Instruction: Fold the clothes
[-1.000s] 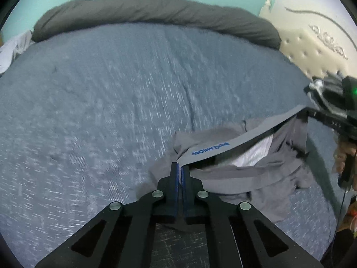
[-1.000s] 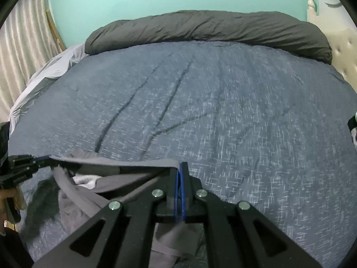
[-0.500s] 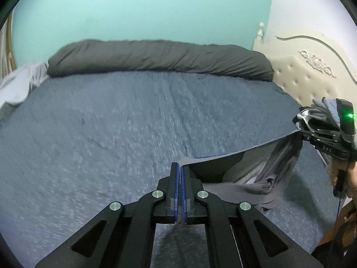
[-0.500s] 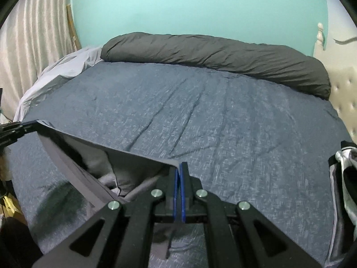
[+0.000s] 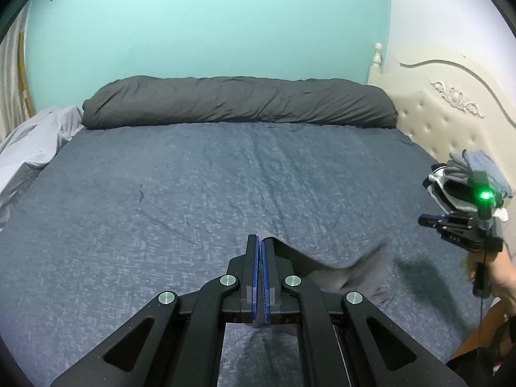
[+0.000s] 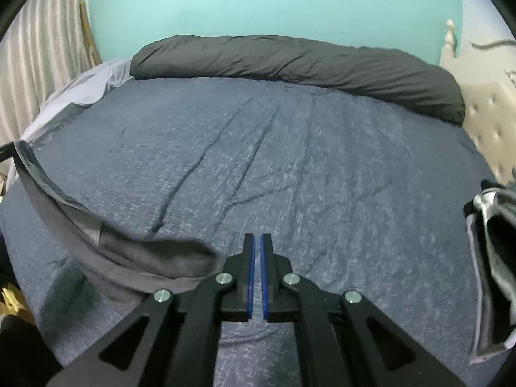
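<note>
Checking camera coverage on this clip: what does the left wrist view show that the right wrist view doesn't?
Left only: the hand gripping the right tool, and that tool's green light. Right only: the curtain. Both: the bed, the dark roll, the clothes pile, and the grey garment hanging from the left tool.

Open bedspread (image 5: 193, 193); bolster (image 5: 238, 101) far back
</note>
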The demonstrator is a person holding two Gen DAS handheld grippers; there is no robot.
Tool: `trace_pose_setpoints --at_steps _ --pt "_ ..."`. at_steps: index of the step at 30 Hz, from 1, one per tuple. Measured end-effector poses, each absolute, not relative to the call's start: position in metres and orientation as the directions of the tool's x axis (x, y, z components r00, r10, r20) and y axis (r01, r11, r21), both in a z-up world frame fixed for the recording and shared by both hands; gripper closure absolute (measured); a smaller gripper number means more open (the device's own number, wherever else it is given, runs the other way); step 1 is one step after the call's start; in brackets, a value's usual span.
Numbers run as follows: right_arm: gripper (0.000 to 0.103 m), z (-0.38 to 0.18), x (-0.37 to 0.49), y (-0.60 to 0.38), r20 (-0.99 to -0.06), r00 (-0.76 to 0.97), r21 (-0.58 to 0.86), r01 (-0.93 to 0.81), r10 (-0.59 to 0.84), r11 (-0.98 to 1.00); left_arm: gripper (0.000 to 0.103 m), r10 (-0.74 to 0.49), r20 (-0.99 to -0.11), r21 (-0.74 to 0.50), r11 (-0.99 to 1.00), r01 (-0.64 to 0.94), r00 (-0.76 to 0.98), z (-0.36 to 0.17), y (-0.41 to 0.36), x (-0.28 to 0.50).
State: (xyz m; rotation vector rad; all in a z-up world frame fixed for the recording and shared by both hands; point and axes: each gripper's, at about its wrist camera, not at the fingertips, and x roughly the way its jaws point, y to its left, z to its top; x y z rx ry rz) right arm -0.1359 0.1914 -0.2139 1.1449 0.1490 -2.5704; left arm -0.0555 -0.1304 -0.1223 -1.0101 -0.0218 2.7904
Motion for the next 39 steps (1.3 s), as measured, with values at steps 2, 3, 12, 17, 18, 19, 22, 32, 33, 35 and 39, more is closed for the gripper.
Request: trace_pose_setpoints --at_steps 2,3,12,17,18,19,22,32,33,35,39 --pt "0.100 -0.219 -0.136 0.186 -0.754 -0.596 0.061 0.356 -0.277 -0.932 0.101 0.163 -0.646 -0.056 -0.984 -0.167 -0.746 -0.126 -0.127 -0.056" --pt "0.097 -0.225 -0.138 0.181 -0.772 -0.563 0.085 0.369 -0.296 -0.925 0.101 0.162 -0.651 -0.055 -0.985 -0.166 -0.741 -0.129 -0.126 -0.057" --pt "0.065 -0.289 -0.150 0.141 -0.850 -0.363 0.236 0.384 -0.381 -0.893 0.101 0.156 -0.678 -0.060 -0.986 -0.157 -0.719 -0.149 -0.125 -0.059" --pt "0.061 -0.306 -0.170 0.124 -0.856 -0.334 0.277 0.349 -0.395 -0.895 0.101 0.160 -0.681 -0.067 -0.985 -0.157 -0.715 -0.155 -0.130 -0.061" --pt "0.060 -0.307 -0.172 0.121 -0.857 -0.330 0.279 0.347 -0.395 -0.895 0.101 0.161 -0.682 -0.068 -0.985 -0.157 -0.714 -0.156 -0.130 -0.062" --pt "0.060 -0.309 -0.175 0.116 -0.861 -0.328 0.273 0.349 -0.390 -0.897 0.101 0.162 -0.683 -0.068 -0.985 -0.158 -0.712 -0.157 -0.130 -0.063" --pt "0.059 -0.316 -0.184 0.099 -0.886 -0.317 0.213 0.370 -0.339 -0.904 0.101 0.165 -0.687 -0.071 -0.984 -0.161 -0.708 -0.161 -0.132 -0.064" --pt "0.100 -0.318 -0.190 0.091 -0.892 -0.372 0.091 0.409 -0.257 -0.908 0.101 0.151 -0.692 -0.054 -0.986 -0.159 -0.706 -0.163 -0.136 -0.065" --pt "0.100 -0.312 -0.188 0.095 -0.884 -0.388 0.090 0.405 -0.261 -0.910 0.101 0.146 -0.693 -0.052 -0.987 -0.154 -0.706 -0.163 -0.138 -0.065" --pt "0.102 -0.295 -0.183 0.106 -0.862 -0.427 0.092 0.398 -0.273 -0.913 0.101 0.137 -0.695 -0.049 -0.988 -0.143 -0.706 -0.163 -0.141 -0.065" --pt "0.103 -0.252 -0.171 0.130 -0.816 -0.497 0.097 0.389 -0.297 -0.916 0.101 0.124 -0.694 -0.044 -0.991 -0.130 -0.709 -0.158 -0.143 -0.063"
